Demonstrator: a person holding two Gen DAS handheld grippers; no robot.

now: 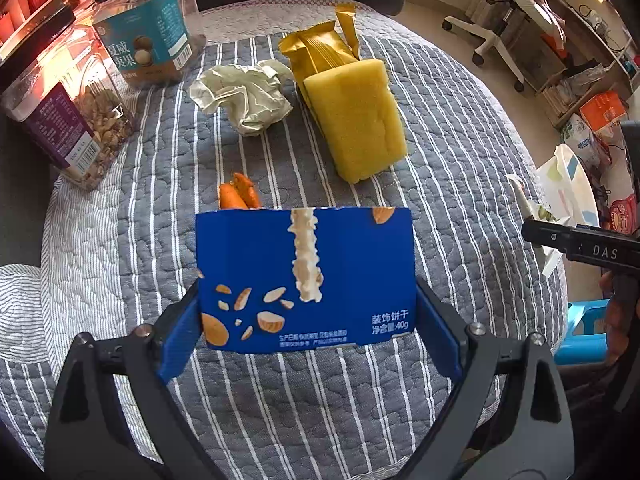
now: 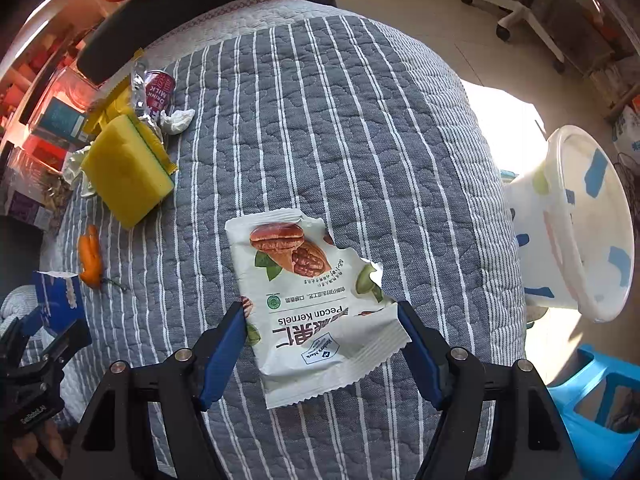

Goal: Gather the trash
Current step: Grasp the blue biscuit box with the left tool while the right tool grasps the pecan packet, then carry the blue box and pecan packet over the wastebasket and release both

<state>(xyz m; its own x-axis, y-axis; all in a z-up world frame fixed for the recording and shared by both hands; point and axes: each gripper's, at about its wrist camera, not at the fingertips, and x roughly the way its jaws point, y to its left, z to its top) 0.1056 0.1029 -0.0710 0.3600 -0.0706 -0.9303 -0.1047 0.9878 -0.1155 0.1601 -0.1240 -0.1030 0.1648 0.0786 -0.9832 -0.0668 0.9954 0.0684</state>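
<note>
a grey quilted cloth with white stripes (image 1: 460,152) covers the surface, and most of the clutter sits toward its far left. two clear plastic jars of nuts with black lids (image 1: 80,92) stand at the far-left edge; beside them lie a crumpled ball of pale paper (image 1: 248,94), a yellow sponge block (image 1: 356,120) resting on a gold foil wrapper (image 1: 316,48), and a small piece of orange peel (image 1: 240,196). from the right wrist view a red drink can (image 2: 160,90) and a white crumpled tissue (image 2: 178,120) lie behind the sponge. the middle and right of the cloth are bare, with open room there — the cloth's right edge drops off toward a white plastic bin with coloured patches (image 2: 576,224) and a blue plastic stool (image 2: 600,400) on the floor.

the left hand-held gripper (image 1: 308,328) is clamped on a flattened blue biscuit box (image 1: 306,280), its blue pads pressing both side edges, the box upright above the cloth just in front of the peel. the right hand-held gripper (image 2: 324,344) has its jaws spread either side of a white pecan kernels packet with a torn top (image 2: 312,304); whether the pads press the packet or it lies free on the cloth between them, i cannot tell.
</note>
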